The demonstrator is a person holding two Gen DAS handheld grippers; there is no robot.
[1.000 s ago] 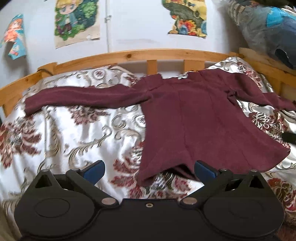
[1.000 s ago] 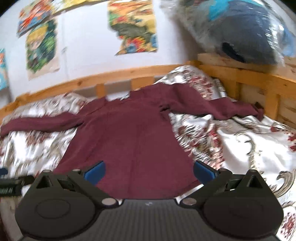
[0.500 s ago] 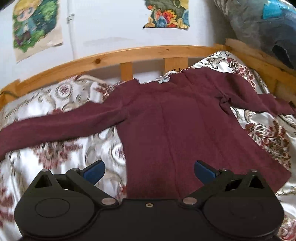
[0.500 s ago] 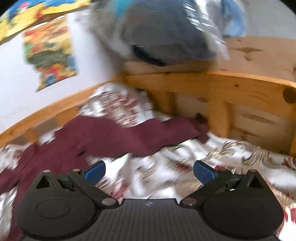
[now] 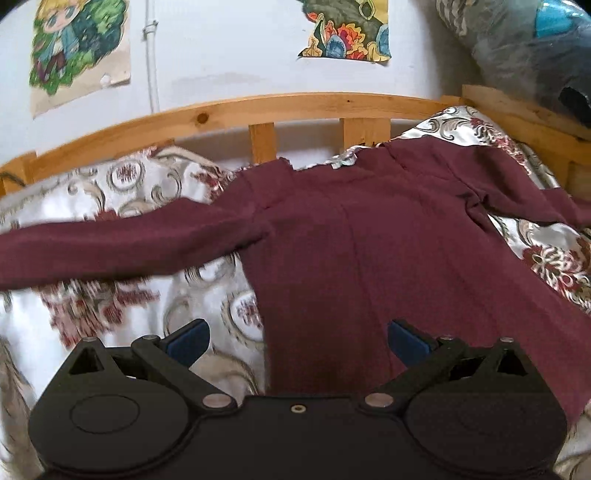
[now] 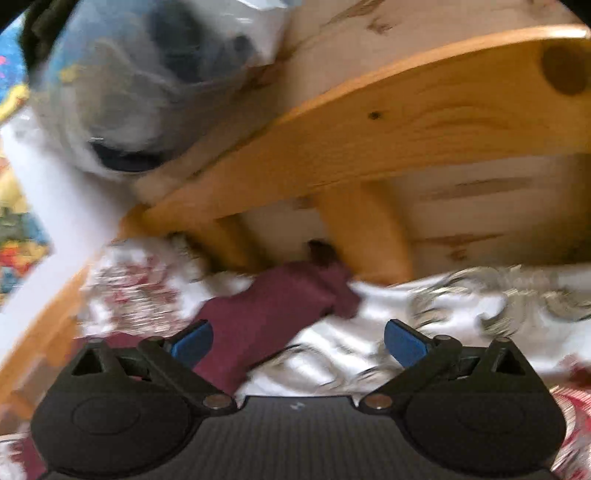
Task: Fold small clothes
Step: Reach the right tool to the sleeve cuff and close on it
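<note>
Right wrist view has swung from the maroon top's body to its sleeve end beside the wooden rail; right gripper and left gripper gape wide, so a sleeve fold likely starts.

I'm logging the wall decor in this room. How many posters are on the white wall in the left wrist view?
2. A green cartoon-figure poster hangs at upper left; a colourful one at upper centre, cut by the frame's top edge. More may lie outside the frame.
</note>
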